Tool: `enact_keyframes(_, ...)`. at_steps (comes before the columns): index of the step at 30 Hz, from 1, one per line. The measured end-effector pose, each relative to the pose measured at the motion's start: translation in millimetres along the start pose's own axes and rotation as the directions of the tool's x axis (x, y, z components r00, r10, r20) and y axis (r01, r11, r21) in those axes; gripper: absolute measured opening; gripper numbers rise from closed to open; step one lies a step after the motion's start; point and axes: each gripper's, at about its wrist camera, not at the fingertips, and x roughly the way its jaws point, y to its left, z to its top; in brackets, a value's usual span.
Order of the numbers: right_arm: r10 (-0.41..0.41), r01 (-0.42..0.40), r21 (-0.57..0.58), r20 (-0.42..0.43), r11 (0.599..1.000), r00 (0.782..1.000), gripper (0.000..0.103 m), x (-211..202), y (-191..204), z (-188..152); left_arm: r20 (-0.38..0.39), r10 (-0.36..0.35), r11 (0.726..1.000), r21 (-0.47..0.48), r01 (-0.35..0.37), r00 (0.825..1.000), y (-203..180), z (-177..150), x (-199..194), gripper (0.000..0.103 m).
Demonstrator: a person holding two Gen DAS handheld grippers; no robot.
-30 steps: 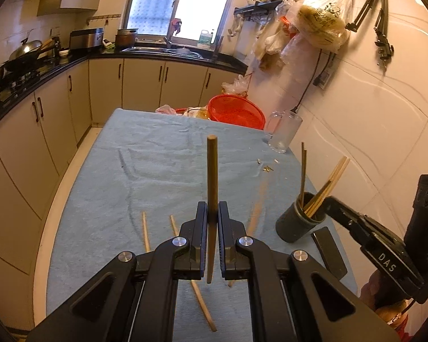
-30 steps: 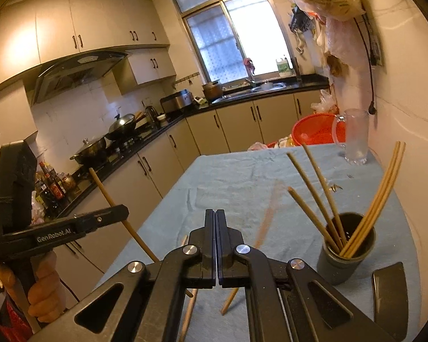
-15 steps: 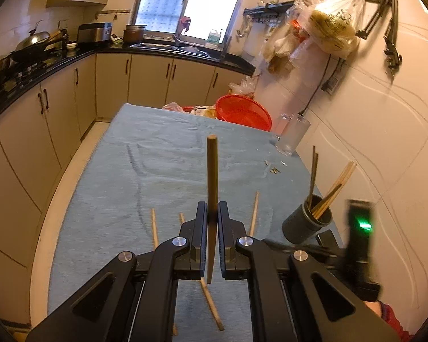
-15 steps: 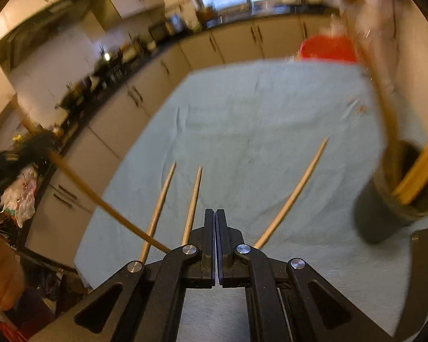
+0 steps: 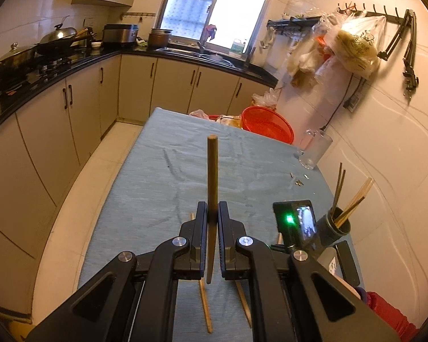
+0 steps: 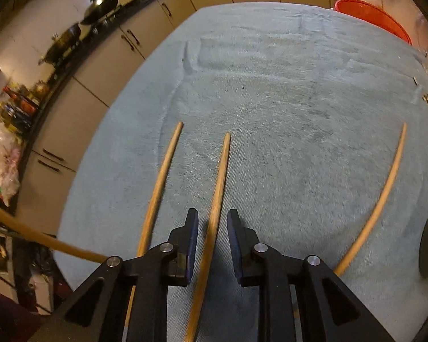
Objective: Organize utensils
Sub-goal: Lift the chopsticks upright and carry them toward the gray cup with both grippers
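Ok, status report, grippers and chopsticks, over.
Left gripper shut on a chopstick. Right gripper opening, middle chopstick between jaws, not gripped. Two more on cloth. Nothing in the way.

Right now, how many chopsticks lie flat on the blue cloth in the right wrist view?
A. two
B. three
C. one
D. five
B: three chopsticks lie on the blue cloth, a left one, a middle one between the opening jaws of the right gripper, and a right one.
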Motion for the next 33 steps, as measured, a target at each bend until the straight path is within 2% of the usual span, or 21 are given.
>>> enact_keyframes(3,-0.041,0.04,-0.039,-0.031,0.998,0.999,0.021,12.7,6.3,3.0,0.002,0.005,1.0,-0.007,-0.005,1.0,4.3,0.3,-0.8,0.006)
enact_keyframes(5,-0.087,0.085,-0.077,-0.019,0.993,0.996,0.01,15.4,14.8,5.4,0.002,0.005,1.0,-0.009,-0.005,1.0,5.5,0.7,-0.5,0.006)
enact_keyframes(6,-0.099,0.098,-0.082,-0.017,0.992,0.995,0.01,15.9,15.7,5.8,0.002,0.007,1.0,-0.009,-0.007,1.0,5.7,0.7,-0.5,0.006)
enact_keyframes(9,-0.076,0.076,-0.081,0.0,0.994,0.997,0.008,12.9,13.7,4.9,0.001,0.005,1.0,-0.01,-0.005,1.0,4.6,1.3,-0.5,0.006)
enact_keyframes(12,-0.028,0.031,-0.054,0.07,0.998,0.997,0.008,-10.0,8.5,-0.5,0.002,0.01,1.0,-0.004,-0.01,1.0,-0.5,1.4,-0.4,0.006)
enact_keyframes(15,0.014,-0.006,-0.05,0.179,0.999,0.984,0.008,-49.0,6.2,-8.0,0.006,0.003,1.0,0.003,-0.003,1.0,-6.1,2.3,-2.6,0.006)
enact_keyframes(18,0.06,-0.045,-0.056,0.299,0.997,0.952,0.008,-93.2,3.2,-21.1,0.013,-0.006,1.0,0.019,0.006,1.0,-15.3,2.4,-6.0,0.006)
enact_keyframes(24,0.072,-0.052,-0.054,0.499,0.997,0.864,0.008,-170.2,-8.4,-58.2,0.023,-0.025,0.998,0.056,0.023,0.999,-37.9,4.5,-12.3,0.006)
enact_keyframes(30,0.04,-0.021,-0.038,0.605,0.999,0.795,0.008,-212.2,-6.1,-72.7,0.024,-0.036,0.996,0.088,0.033,0.999,-59.2,9.8,-14.7,0.006)
enact_keyframes(33,0.031,-0.02,-0.026,0.629,0.999,0.777,0.008,-225.2,-6.3,-73.7,0.02,-0.047,0.994,0.1,0.044,0.999,-70.2,12.7,-14.9,0.006)
